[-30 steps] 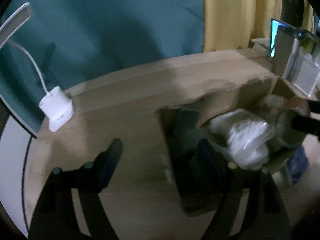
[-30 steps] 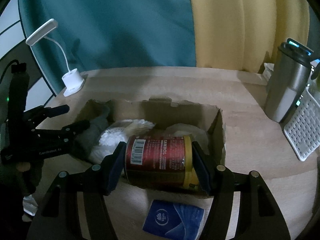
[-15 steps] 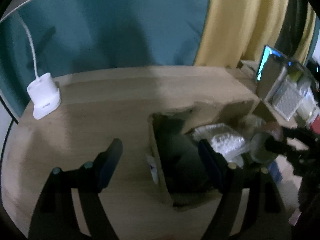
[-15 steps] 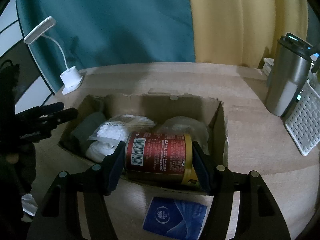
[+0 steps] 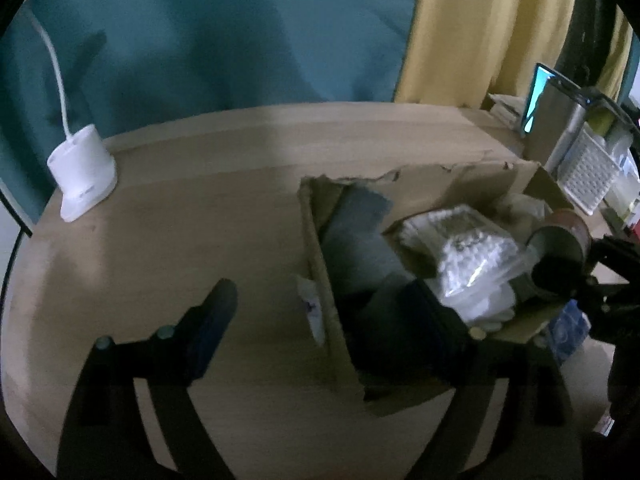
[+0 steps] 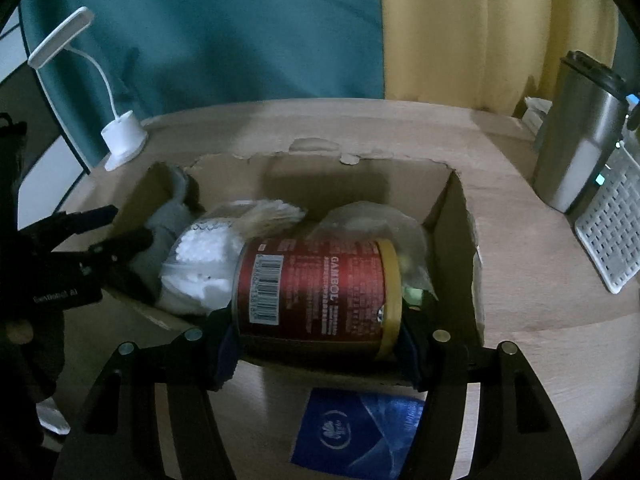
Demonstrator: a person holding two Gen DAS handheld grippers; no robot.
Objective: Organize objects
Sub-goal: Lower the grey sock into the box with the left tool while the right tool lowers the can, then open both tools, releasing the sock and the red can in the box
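My right tongs (image 6: 316,344) squeeze the red can (image 6: 316,292) by its flat ends — hard, slippery, probably heavy. My left tongs (image 5: 332,320) are opening, holding nothing.

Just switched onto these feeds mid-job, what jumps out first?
The red cylindrical tin with a gold rim, lying sideways, clamped in the right claw over the near edge of the torn open cardboard box. Inside the box, clear bags of white bits. The left claw is opening, empty, straddling the box's left wall.

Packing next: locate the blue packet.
In the right wrist view the blue packet lies flat on the table, outside the cardboard box's near wall, below the held red can.
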